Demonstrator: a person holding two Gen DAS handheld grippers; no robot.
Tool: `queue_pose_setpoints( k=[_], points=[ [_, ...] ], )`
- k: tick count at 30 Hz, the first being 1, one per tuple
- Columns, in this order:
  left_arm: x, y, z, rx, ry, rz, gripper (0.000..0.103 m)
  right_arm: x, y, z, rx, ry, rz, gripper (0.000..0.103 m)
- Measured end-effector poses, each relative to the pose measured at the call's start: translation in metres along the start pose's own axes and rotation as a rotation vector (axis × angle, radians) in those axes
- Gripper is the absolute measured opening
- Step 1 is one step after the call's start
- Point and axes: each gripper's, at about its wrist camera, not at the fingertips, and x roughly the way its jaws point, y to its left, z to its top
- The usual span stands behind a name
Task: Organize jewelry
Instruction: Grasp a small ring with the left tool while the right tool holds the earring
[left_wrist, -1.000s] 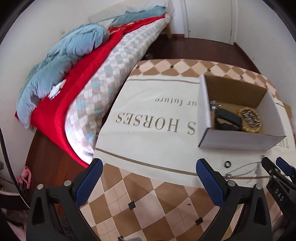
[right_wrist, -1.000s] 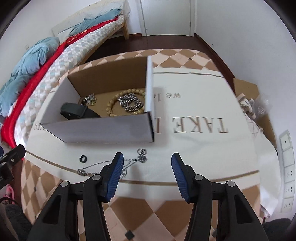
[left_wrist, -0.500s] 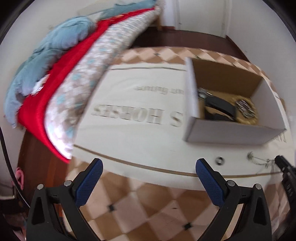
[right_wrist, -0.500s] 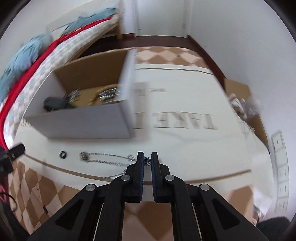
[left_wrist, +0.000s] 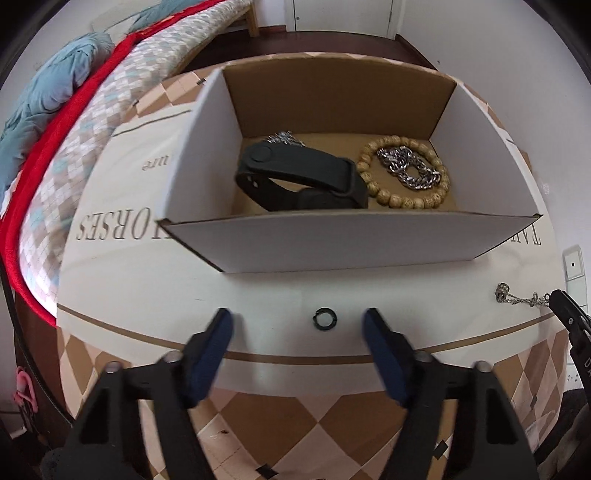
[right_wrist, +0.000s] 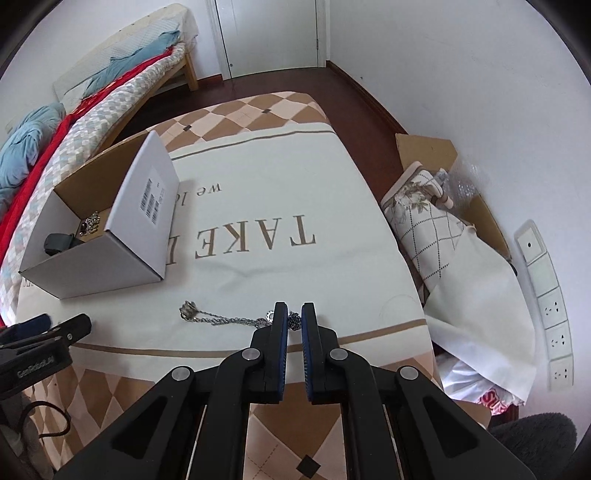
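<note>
While the right gripper (right_wrist: 294, 320) pinches one end of the silver chain (right_wrist: 225, 318), its jaws pressed together on it, the chain trails across the cloth in front of the cardboard box (left_wrist: 332, 240). Left gripper (left_wrist: 297, 326) jaws are closing around the small black ring (left_wrist: 324, 318), not touching it, just before the box.

Cloth-covered table (left_wrist: 155, 280), cream centre with printed lettering, brown-and-tan diamond border.

Resting on cloth: open cardboard box (left_wrist: 369, 240) beyond left jaws; small black ring (left_wrist: 324, 318) between left jaws, untouched; silver chain necklace (right_wrist: 221, 318) stretched leftward from right jaws, near end pinched between them, far end lying free.
</note>
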Motion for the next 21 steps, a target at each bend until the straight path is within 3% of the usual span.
queue_pose_setpoints(
  k=[2,6,14,21],
  points=[
    [-0.001,-0.002,-0.001,0.006,-0.016,-0.016,0.048,0.000,0.001,-0.001,-0.004,-0.001,-0.004,0.008],
    [-0.004,-0.008,0.000,0.033,-0.034,-0.027,0.010,0.001,0.003,-0.002,-0.008,0.001,0.000,0.008],
    [-0.011,-0.009,-0.003,0.029,-0.041,-0.051,0.010,-0.023,0.011,0.012,-0.013,-0.050,0.039,0.008],
    [-0.046,-0.007,0.002,0.040,-0.081,-0.089,0.010,-0.061,0.025,0.027,-0.033,-0.113,0.104,0.008]
  ],
)
